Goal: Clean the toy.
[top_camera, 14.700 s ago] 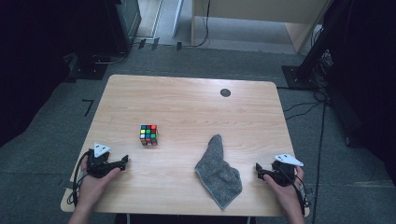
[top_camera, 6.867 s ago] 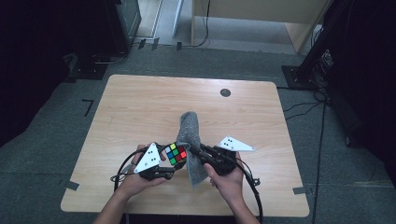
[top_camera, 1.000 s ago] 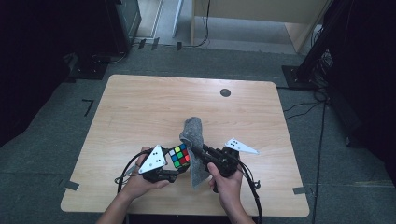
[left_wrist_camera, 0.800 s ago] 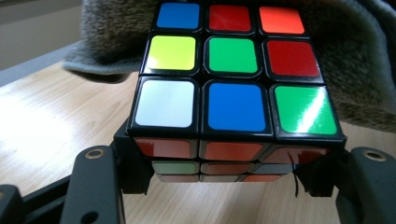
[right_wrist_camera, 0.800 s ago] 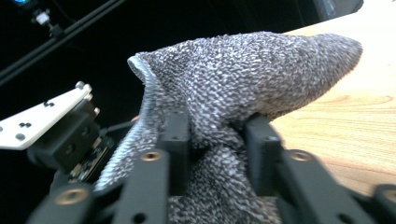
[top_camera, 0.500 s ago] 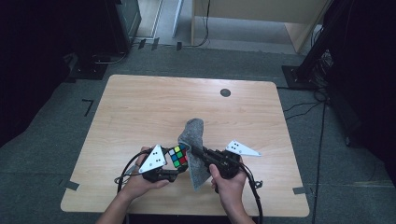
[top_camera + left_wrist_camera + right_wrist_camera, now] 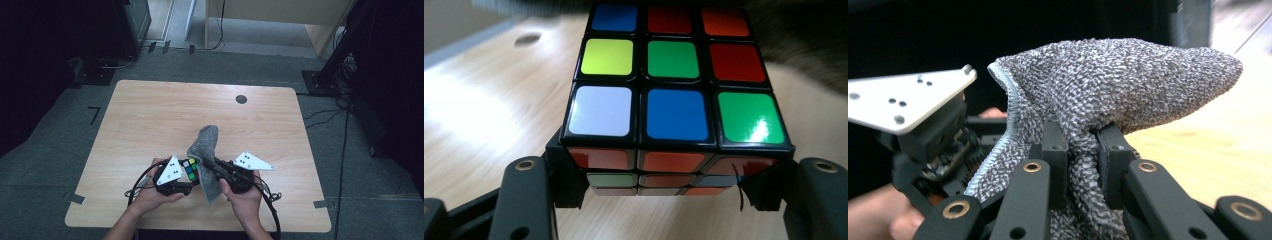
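Note:
A scrambled colour cube (image 7: 190,169) is held above the table's front edge, with my left gripper (image 7: 188,177) shut on its sides. In the left gripper view the cube (image 7: 674,107) sits between the two jaws of that gripper (image 7: 664,192). A grey knitted cloth (image 7: 205,141) stands up beside the cube and touches its right side. My right gripper (image 7: 208,165) is shut on the cloth's lower part. In the right gripper view the pads of the gripper (image 7: 1083,150) pinch a fold of the cloth (image 7: 1133,75), and the left gripper's grey plate (image 7: 908,100) shows behind.
The wooden table (image 7: 150,115) has a small black round mark (image 7: 241,99) near its far edge. Dark stands and cables (image 7: 345,80) are on the floor around it. Both hands (image 7: 245,197) come in over the front edge.
At first the cube and cloth lay apart on the table with both grippers at the front corners. Now both are held together near the front edge. Over the last second hardly anything shifted.

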Available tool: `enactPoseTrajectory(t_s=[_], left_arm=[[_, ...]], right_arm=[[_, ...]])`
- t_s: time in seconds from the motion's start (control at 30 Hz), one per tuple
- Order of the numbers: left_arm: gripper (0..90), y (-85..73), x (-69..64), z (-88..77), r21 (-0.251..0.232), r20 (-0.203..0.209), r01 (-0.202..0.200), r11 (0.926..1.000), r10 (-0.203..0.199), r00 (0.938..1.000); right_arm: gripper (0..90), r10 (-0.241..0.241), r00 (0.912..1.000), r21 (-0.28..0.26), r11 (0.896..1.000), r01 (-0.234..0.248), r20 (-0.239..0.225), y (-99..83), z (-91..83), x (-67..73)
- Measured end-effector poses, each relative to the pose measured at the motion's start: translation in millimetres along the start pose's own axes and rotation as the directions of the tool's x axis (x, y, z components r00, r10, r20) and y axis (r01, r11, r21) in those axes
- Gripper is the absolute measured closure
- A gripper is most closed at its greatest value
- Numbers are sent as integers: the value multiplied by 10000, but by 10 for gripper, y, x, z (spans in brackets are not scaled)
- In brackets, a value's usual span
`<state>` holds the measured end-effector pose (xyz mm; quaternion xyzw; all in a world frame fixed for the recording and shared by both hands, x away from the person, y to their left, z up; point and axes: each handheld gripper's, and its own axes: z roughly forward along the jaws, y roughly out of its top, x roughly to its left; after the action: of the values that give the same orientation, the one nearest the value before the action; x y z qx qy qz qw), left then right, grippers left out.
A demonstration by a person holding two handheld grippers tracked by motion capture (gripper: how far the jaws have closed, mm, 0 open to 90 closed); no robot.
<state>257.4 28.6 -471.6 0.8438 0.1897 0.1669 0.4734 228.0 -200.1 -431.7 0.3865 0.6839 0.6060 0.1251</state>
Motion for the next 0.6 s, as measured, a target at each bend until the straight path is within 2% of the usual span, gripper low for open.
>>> enactPoseTrajectory(t_s=[0.03,0.07,0.1,0.17,0.2,0.23,0.3,0.37,0.43,0.5,0.53,0.57,0.6], left_arm=[[342,22,-14,34,605,-535,9,9982,23,9986],[342,37,-19,51,996,-781,-14,9950,93,9969],[342,55,-31,71,1327,-993,46,9911,87,9950],[342,95,-64,87,1577,-1000,185,9873,-27,9950],[342,115,-89,91,1628,-956,145,9865,11,9954],[342,133,-118,94,1770,-981,-42,9842,219,9949],[343,143,-176,105,1849,-1005,-408,9819,602,9931],[344,151,-208,85,1616,-872,-612,9850,760,9933],[346,167,-223,76,1385,-817,-589,9886,707,9941],[346,166,-200,75,1398,-895,-442,9892,571,9944],[346,163,-182,72,1394,-944,-320,9897,455,9945],[346,162,-167,70,1395,-990,-232,9899,373,9944],[346,160,-152,67,1408,-1059,-122,9900,273,9940]], right_arm=[[785,-675,9973,129,9977,671,295,9,6,50],[782,-1457,9876,438,9887,1432,583,13,27,116],[778,-1864,9798,676,9810,1816,719,9,46,158],[775,-2810,9546,1338,9543,2671,985,-25,122,257],[773,-3050,9469,1565,9449,2875,1021,-55,163,302],[772,-3294,9394,1762,9344,3097,955,-86,199,336],[773,-3677,9252,1849,9196,3466,941,-122,232,390],[778,-3764,9215,1807,9169,3558,954,-104,225,387],[781,-3622,9217,1677,9259,3386,1388,-61,186,333],[782,-3721,9057,1752,9239,3403,2032,-32,148,253],[782,-3579,9060,1878,9286,3200,2260,-27,125,214],[782,-3494,9104,1852,9317,3125,2216,-33,111,201],[782,-3534,9110,1834,9302,3181,2126,-44,106,211]])
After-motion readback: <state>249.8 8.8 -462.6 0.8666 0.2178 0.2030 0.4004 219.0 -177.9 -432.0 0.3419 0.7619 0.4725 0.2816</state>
